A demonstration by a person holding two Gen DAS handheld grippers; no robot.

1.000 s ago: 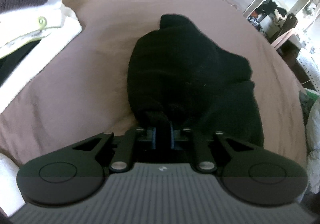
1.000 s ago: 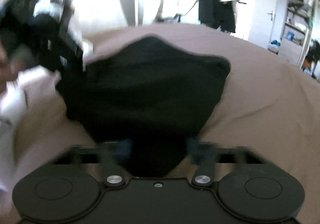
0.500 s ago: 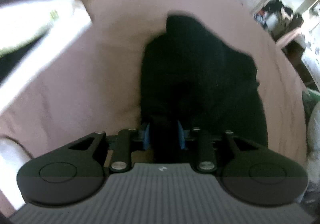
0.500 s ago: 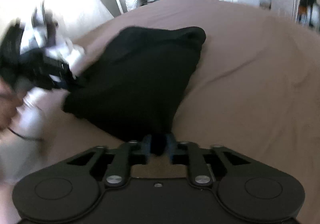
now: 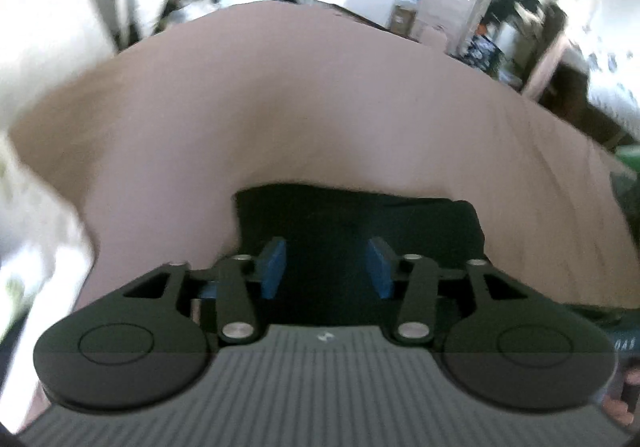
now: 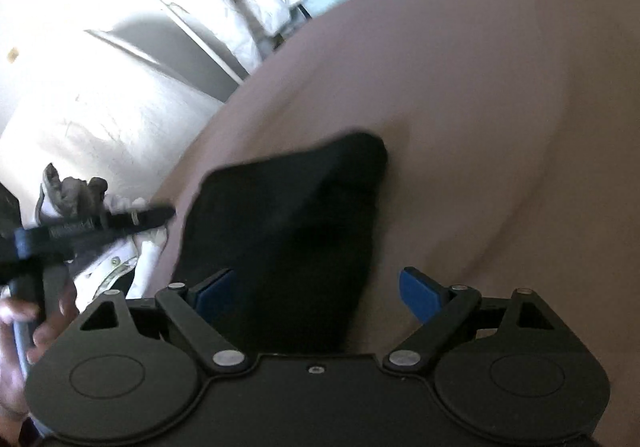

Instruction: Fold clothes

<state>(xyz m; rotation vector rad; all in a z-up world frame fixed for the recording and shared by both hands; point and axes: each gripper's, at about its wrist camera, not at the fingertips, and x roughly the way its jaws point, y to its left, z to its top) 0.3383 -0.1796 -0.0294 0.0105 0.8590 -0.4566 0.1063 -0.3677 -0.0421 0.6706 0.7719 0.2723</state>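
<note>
Black folded fabric garment point(image 5: 360, 223) lies flat on the mauve-brown bed sheet point(image 5: 320, 107), which serves as landmark. Left gripper point(image 5: 326, 267): its 2 blue pads point(image 5: 274, 267) stand apart and the jaws are opening; the garment shows in the gap between them, and neither pad presses on it. Right gripper point(image 6: 316, 295): its jaws are opening and spread wide, the near end of the garment point(image 6: 288, 231) lying on the sheet between them, unclamped. In the right wrist view, a hand point(image 6: 28, 331) holds the left gripper point(image 6: 170, 212) off the sheet's left edge, beside white laundry point(image 6: 132, 259).
</note>
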